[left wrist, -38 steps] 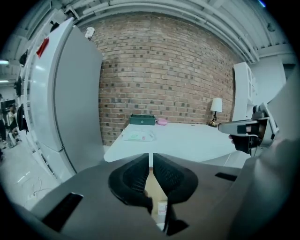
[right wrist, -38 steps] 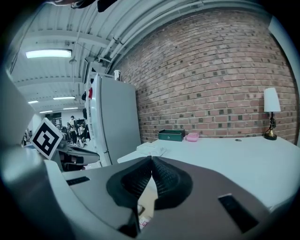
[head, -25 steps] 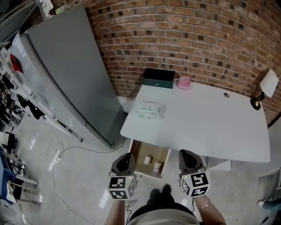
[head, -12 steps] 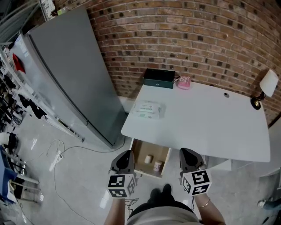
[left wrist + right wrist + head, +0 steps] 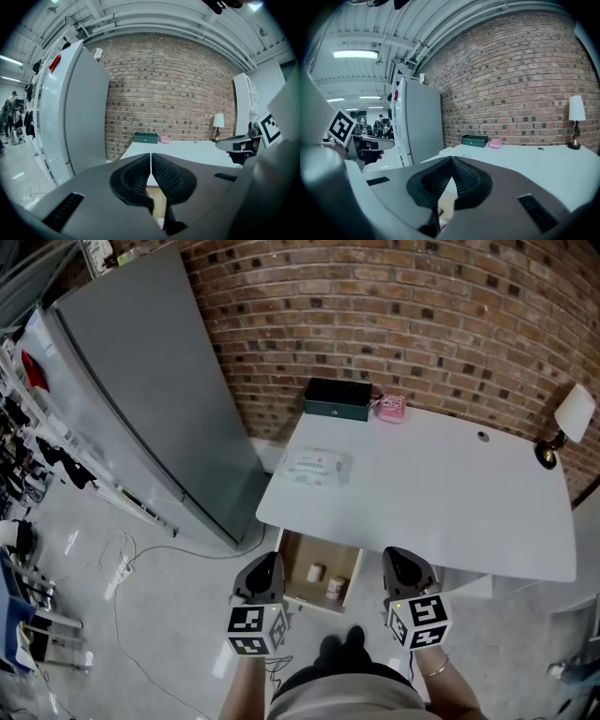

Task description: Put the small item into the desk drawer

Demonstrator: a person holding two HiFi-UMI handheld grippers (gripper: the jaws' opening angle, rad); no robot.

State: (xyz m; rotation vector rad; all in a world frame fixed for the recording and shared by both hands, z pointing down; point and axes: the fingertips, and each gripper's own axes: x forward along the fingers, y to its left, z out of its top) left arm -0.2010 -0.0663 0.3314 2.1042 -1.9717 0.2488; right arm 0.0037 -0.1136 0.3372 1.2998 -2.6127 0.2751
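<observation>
The desk drawer (image 5: 292, 562) stands pulled out under the left front edge of the white desk (image 5: 441, 502). Two small items lie in it: a pale one (image 5: 315, 572) and a small jar (image 5: 334, 589). My left gripper (image 5: 266, 561) hovers level at the drawer's left front corner, jaws shut with nothing between them (image 5: 150, 161). My right gripper (image 5: 399, 555) is to the right of the drawer, in front of the desk edge, also shut and empty (image 5: 451, 164). Neither gripper touches the drawer.
On the desk are a packet of wipes (image 5: 317, 467), a dark green box (image 5: 337, 399) and a pink item (image 5: 391, 407) by the brick wall, and a lamp (image 5: 562, 427) at the far right. A tall grey refrigerator (image 5: 141, 390) stands left of the desk. Cables (image 5: 117, 568) lie on the floor.
Both grippers stay shut and almost still. The head view has shifted slightly, so the desk and drawer sit a little higher in the picture.
</observation>
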